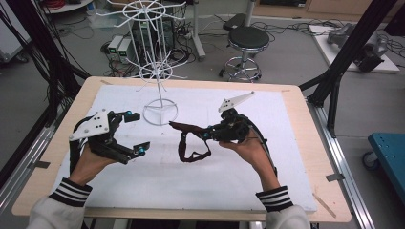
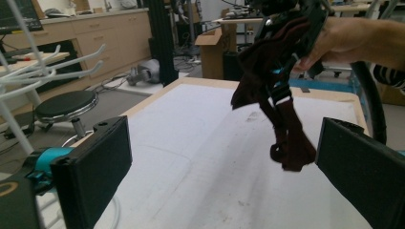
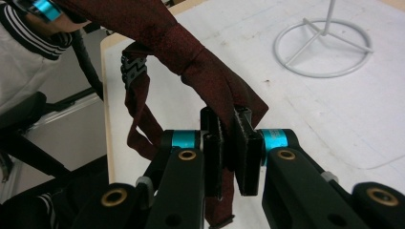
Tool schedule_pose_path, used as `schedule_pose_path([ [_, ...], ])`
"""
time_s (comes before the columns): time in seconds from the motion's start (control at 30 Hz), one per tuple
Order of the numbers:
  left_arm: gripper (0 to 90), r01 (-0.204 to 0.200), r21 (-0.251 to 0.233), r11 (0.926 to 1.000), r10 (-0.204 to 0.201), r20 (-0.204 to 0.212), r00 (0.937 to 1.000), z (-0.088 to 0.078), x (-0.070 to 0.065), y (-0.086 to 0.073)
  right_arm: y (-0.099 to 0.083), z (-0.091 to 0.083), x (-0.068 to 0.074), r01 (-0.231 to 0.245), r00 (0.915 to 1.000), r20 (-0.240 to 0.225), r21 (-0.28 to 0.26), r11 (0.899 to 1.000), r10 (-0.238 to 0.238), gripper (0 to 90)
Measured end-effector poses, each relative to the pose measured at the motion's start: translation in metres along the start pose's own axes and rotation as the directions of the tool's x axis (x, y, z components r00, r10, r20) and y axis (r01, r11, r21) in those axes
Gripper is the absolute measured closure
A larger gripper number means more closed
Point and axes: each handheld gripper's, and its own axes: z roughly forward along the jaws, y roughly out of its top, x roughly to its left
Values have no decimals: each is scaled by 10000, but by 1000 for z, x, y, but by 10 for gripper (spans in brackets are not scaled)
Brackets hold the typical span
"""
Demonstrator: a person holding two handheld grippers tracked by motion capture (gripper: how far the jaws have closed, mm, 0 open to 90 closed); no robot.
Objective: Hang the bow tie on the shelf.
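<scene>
Above white mat (image 1: 248, 181), dangling dark-red necktie (image 1: 193, 138)

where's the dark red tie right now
In the high view the tie hangs above mid-table, clamped in the right gripper, in front of the white rack's base, with the open left gripper to its left.
</scene>
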Motion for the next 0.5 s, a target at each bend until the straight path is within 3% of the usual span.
schedule_pose_path([
  [0.5,142,-374,304,9988,337,1141,9929,35,-5,16,5,18,5,397,9991,-146,285,9988,-393,842],
])
